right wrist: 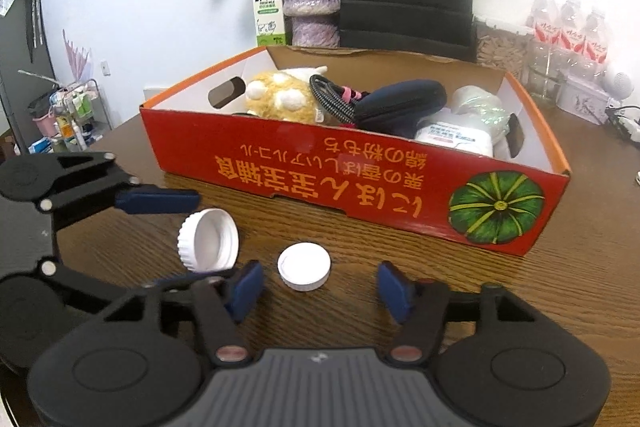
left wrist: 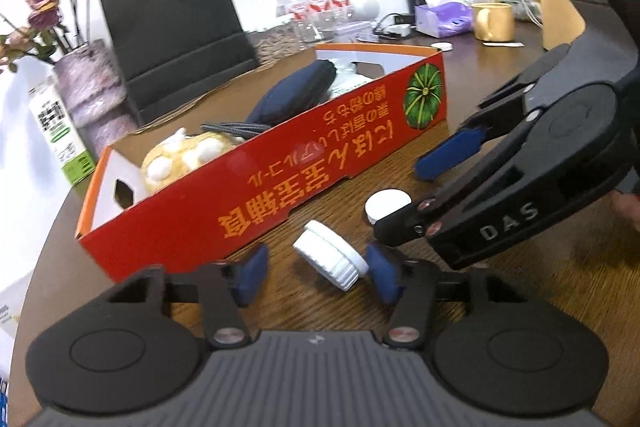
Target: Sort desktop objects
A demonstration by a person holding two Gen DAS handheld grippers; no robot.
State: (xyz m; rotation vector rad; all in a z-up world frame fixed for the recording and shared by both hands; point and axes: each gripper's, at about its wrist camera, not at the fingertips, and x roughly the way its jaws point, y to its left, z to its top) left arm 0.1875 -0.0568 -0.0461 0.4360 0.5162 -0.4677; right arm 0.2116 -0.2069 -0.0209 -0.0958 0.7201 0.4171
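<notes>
Crowding the table (right wrist: 560, 307), red box (right wrist: 320, 183) behind two white caps, both tongs spread, gripping nothing.

Left tongs (left wrist: 316, 277) sit at bottom centre of the left wrist view, pointing forward and down, blue pads (left wrist: 251, 277) apart with a wide gap. The right pad touches or nearly touches what lies in the gap, the left pad is clear of it; no squeeze seen. Same tongs enter the right wrist view from the left edge (right wrist: 176, 239), upper finger level, lower finger mostly hidden.

Right tongs (right wrist: 320, 285) sit at bottom centre of the right wrist view, angled down, pads parted, neither pad pressing anything. In the left wrist view they come in from the right edge (left wrist: 404, 195), angled down-left, one blue pad visible. Sliver of a hand (left wrist: 626, 207) at the right edge behind them.
</notes>
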